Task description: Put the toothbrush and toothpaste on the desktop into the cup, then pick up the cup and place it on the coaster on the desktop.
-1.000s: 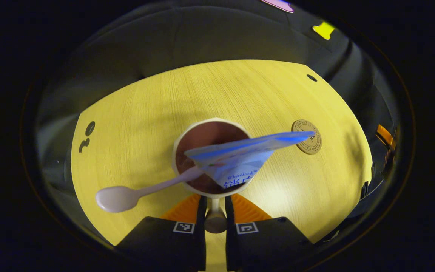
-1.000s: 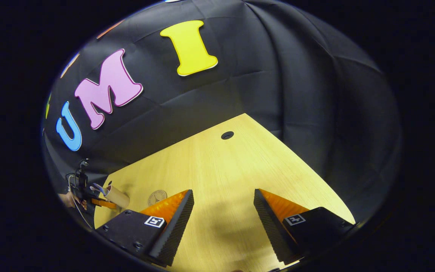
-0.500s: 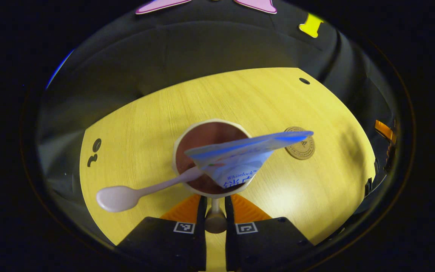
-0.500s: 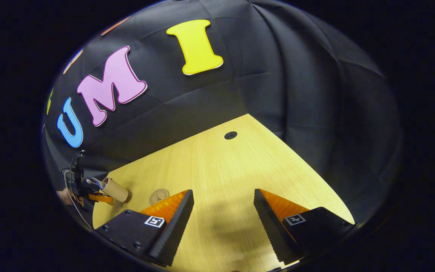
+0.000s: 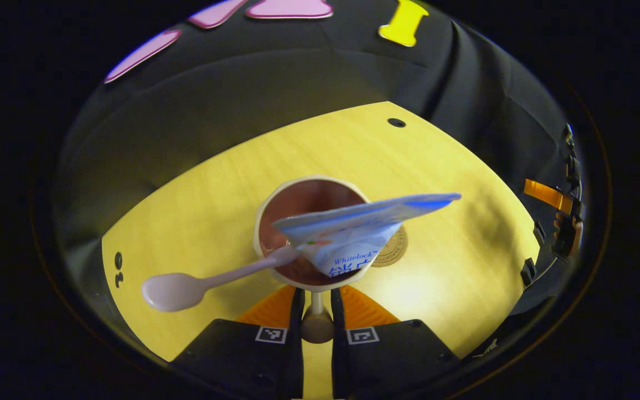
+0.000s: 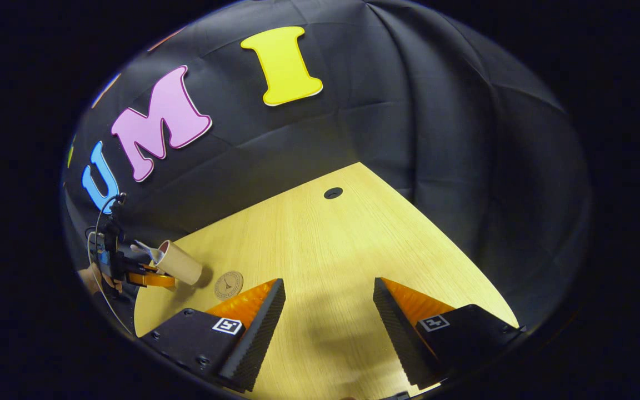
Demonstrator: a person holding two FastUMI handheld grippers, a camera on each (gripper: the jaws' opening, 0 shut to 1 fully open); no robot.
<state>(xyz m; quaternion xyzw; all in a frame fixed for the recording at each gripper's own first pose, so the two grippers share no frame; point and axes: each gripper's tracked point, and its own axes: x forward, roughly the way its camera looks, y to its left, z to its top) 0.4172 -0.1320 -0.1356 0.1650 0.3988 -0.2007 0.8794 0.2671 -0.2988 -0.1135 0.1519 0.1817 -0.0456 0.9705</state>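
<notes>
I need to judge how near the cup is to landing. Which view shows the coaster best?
The right gripper view: the whole coaster lies bare on the desktop, just beside the cup. In the left gripper view the toothpaste and cup hide most of it.

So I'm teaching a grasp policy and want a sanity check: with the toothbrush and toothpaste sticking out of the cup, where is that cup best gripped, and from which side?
By the handle, from the near side, as the left gripper does: its fingers close on the cup's handle below the rim. The toothbrush and toothpaste jut over the rim, so coming from above looks blocked.
</notes>
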